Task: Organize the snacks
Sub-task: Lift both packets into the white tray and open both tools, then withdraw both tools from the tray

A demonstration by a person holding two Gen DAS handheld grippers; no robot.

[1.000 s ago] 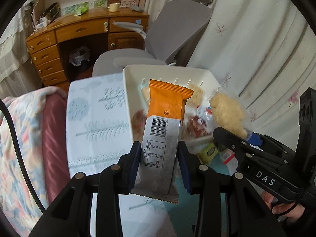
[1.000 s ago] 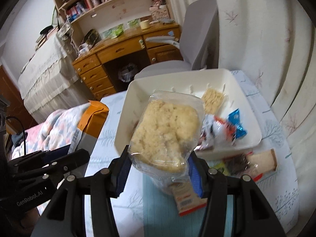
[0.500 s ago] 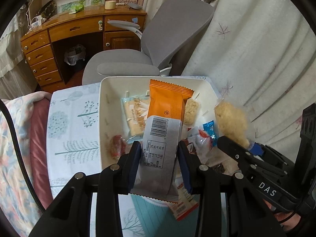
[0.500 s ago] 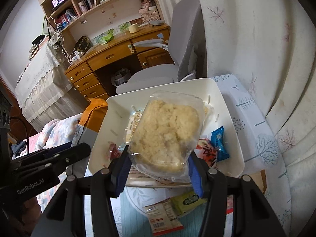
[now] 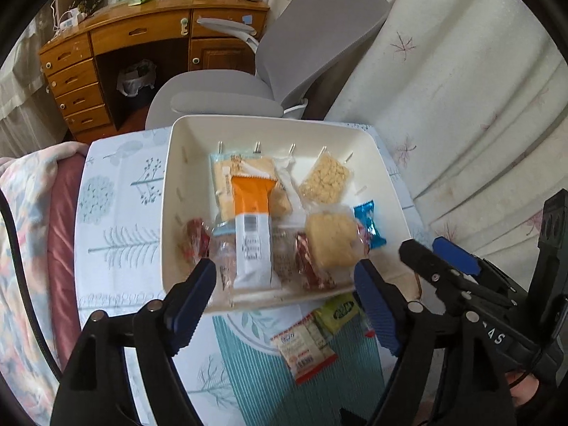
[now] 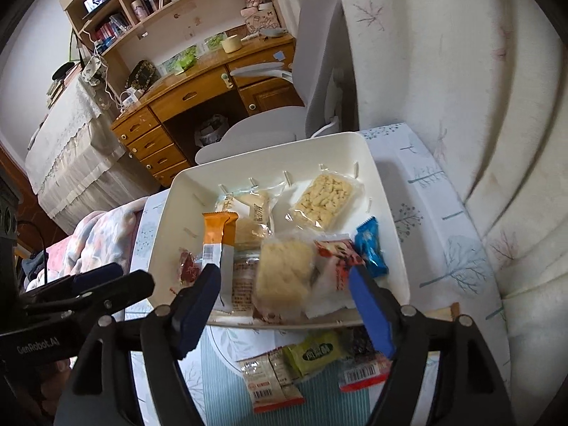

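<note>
A white tray (image 5: 170, 184) (image 6: 376, 177) holds several snacks. The orange and white packet (image 5: 252, 234) (image 6: 216, 238) lies in its near middle. The clear bag of yellow puffed cake (image 5: 332, 238) (image 6: 284, 273) lies beside it to the right. My left gripper (image 5: 284, 305) is open and empty just above the tray's near rim. My right gripper (image 6: 284, 309) is open and empty over the same rim. Loose packets lie on the table before the tray: a white and red one (image 5: 301, 349) (image 6: 269, 380) and a green one (image 5: 337, 310) (image 6: 316, 353).
A grey office chair (image 5: 284, 56) stands behind the table. A wooden desk (image 5: 142, 35) lies beyond it. A bed with a patterned blanket (image 5: 21, 248) is at the left. A white curtain (image 5: 461, 88) hangs on the right. The table carries a tree-print cloth (image 5: 117, 230).
Both grippers opened and let go. The orange packet and the puffed cake bag dropped into the tray. Both grippers pulled back a little toward the near rim.
</note>
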